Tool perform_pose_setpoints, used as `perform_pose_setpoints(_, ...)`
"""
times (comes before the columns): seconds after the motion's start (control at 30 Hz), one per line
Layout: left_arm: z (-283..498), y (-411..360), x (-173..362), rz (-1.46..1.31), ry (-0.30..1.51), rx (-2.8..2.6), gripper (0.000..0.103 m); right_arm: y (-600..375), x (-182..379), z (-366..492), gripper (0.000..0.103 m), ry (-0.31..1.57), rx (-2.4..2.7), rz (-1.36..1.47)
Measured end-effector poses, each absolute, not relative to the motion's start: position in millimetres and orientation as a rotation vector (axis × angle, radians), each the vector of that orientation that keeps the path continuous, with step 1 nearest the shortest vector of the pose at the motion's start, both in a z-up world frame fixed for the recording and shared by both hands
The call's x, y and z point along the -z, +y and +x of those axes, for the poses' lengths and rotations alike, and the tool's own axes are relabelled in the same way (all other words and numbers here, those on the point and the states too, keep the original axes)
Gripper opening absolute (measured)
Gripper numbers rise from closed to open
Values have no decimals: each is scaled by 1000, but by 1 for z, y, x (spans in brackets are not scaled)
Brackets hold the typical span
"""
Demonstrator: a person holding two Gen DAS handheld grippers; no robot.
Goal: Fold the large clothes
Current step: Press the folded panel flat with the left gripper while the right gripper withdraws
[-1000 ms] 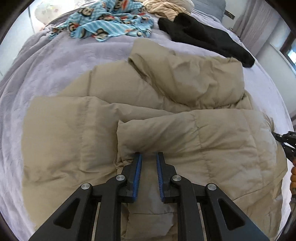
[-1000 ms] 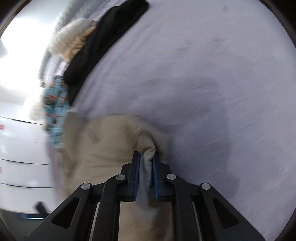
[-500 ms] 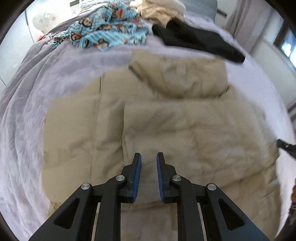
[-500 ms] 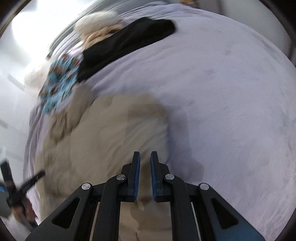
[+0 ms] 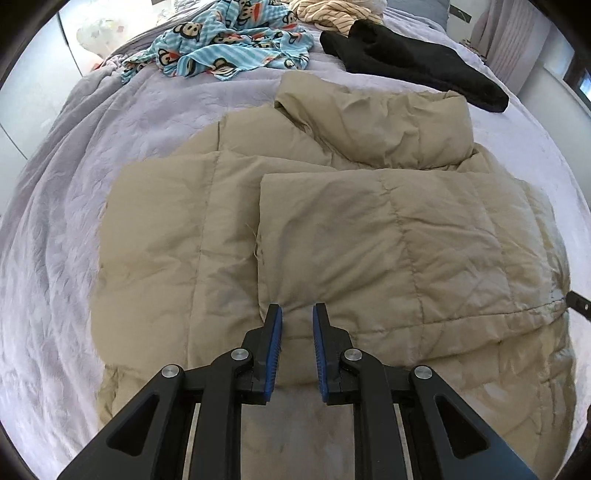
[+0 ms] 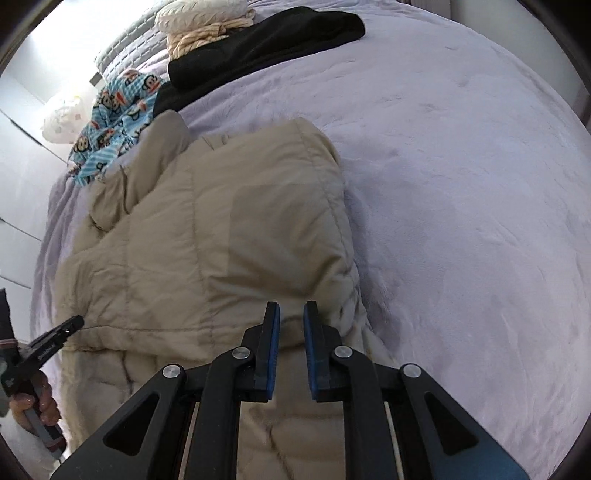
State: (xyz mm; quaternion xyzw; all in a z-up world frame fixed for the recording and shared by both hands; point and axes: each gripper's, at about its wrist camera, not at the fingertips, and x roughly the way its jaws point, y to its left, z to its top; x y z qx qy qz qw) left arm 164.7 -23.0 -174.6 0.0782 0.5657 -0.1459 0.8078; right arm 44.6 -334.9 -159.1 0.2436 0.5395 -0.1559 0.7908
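On the lavender bed (image 5: 66,229) the tan puffer jacket (image 5: 369,229) lies spread flat, one side panel folded across its middle and the hood bunched at the far end. A second ago the right hand-held gripper (image 6: 290,314) was clamped on a pinch of the jacket's edge; now its blue pads stand apart with nothing between them, above the jacket's near right edge. The left hand-held gripper (image 5: 296,315) is likewise parted and holds nothing, as before, poised over the folded panel's near corner, which has settled flat since then. Beyond the hood lie a monkey-print blue cloth (image 5: 229,48), a black garment (image 5: 417,70) and a striped cream one (image 5: 328,11).
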Motion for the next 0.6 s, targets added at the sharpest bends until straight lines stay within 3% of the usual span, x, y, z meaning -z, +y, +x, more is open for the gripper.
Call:
perform_pose_setpoints(0.43, 125, -21, 156, 175, 1224, 260, 19, -318, 155, 0, 16, 1206, 292, 625)
perform_pose_setpoints(0.47, 121, -21, 156, 173, 1230, 255, 26, -318, 154, -2, 16, 1207, 286, 626)
perform_pose_setpoints(0.5, 118, -20, 156, 170, 1235, 248, 72, -318, 154, -2, 16, 1208, 282, 626)
perform_pose_setpoints(0.53, 114, -19, 155, 165, 1233, 232, 96, -318, 152, -4, 16, 1209, 275, 624)
perform_pose_setpoints(0.57, 109, -17, 151, 156, 1201, 209, 103, -318, 151, -4, 16, 1210, 270, 623)
perform_pose_setpoints(0.6, 104, -18, 147, 159, 1181, 215, 103, -317, 150, -5, 16, 1211, 264, 621)
